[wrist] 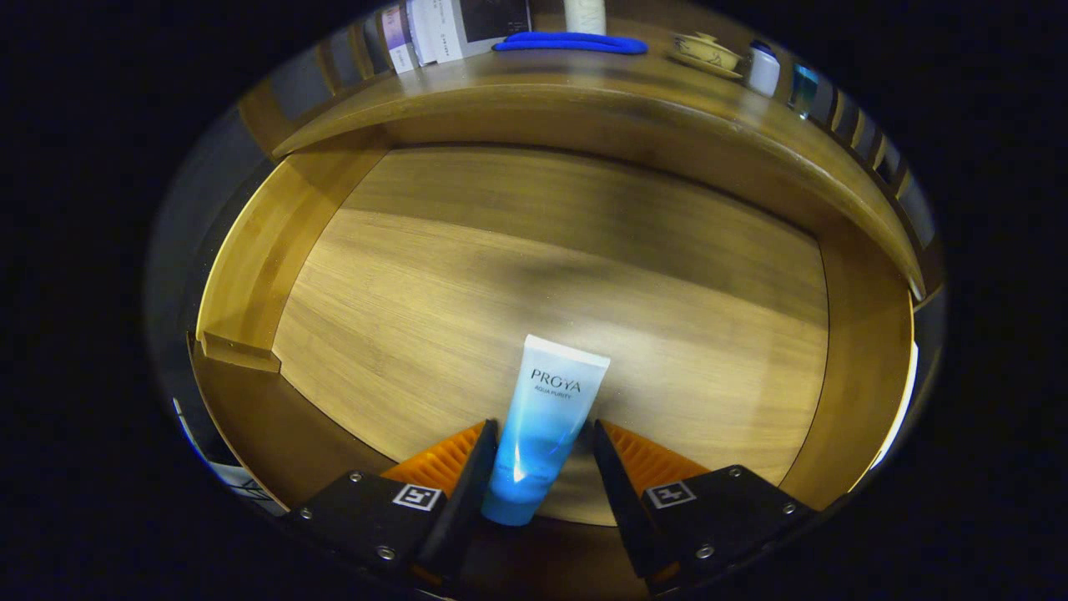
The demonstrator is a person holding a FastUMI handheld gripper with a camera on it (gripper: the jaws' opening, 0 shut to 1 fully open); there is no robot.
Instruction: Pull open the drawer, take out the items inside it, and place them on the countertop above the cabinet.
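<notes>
Where the gripper (541, 455) reaches into the open drawer (250, 275), one tube (544, 426) lies between its spread fingers; whether they touch it, I cannot tell. Far off, the countertop (601, 92) holds one blue tray (570, 43) and, to its right, one teacup (707, 53).

Blue-white tube (541, 434) lies in open wooden drawer (250, 275), seemingly between fingers.

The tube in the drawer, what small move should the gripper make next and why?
Probably close the fingers: the tube lies on the open drawer floor between the gripper's open fingers, seemingly not yet pressed from both sides.
</notes>
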